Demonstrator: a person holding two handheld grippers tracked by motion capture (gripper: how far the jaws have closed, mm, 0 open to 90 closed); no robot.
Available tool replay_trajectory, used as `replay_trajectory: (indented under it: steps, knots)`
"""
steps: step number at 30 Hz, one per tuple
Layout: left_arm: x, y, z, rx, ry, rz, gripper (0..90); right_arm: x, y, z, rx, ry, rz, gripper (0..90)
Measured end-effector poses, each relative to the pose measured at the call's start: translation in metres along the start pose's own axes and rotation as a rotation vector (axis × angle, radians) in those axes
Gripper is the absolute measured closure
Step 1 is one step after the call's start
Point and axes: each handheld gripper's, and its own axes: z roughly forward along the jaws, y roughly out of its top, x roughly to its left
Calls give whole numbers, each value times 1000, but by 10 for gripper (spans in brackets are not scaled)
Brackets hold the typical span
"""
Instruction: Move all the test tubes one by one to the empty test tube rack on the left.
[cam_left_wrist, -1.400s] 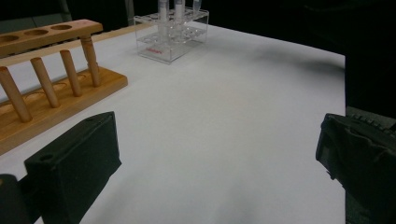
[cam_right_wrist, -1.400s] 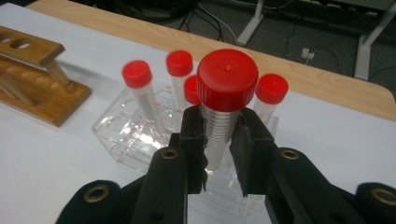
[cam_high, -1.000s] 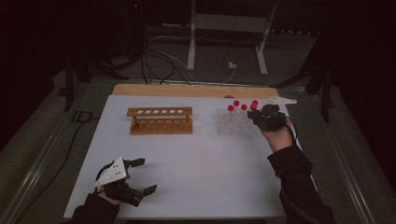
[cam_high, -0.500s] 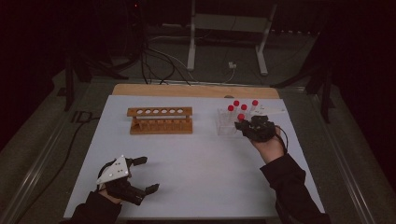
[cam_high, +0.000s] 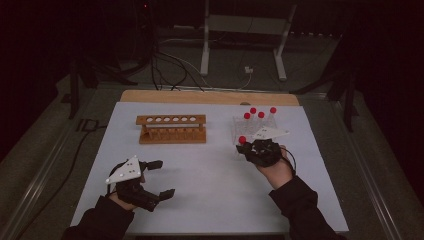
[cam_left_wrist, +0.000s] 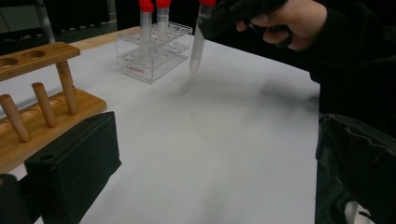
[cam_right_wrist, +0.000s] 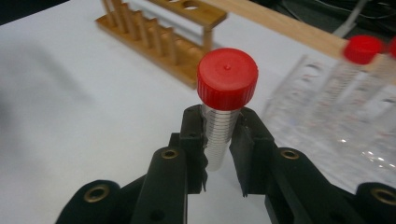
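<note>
Currently the step in hand appears to be the transfer of one tube from the clear plastic rack toward the wooden rack. The right gripper has its jaws clamped on the red-capped tube just below the cap; the tube stands roughly upright in the grip. In the high view this tube sits right of centre, just beside the lower left corner of the clear plastic rack, where four more capped tubes remain. In the left gripper view its tapered tip hangs clear above the white mat.

The left gripper, at lower left in the high view, holds nothing, with its jaws spread wide.

The next move likely calls for a level carry toward the left of the frame, then alignment of the tip over one of the six vacant holes in the wooden rack's top bar, followed by a straight descent.

Open mat lies between the two racks, so the carry path is unobstructed. Both racks stand well inside the mat edges; the wooden board borders the mat at the top. The rack's top bar is the edge to watch.
</note>
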Motion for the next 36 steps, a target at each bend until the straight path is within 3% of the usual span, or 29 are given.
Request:
replay_trajectory:
  steps: [5,13,26,36]
  knots:
    - [-1,11,6,23,-16,15,4,13,-3,3,6,35,-14,746]
    - [-2,30,17,18,-29,38,5,34,-6,7,4,98,-41,746]
    - [-6,65,36,9,-51,75,15,46,-8,10,9,136,-57,746]
    - [-15,80,60,0,-51,102,37,53,-7,11,5,155,-63,746]
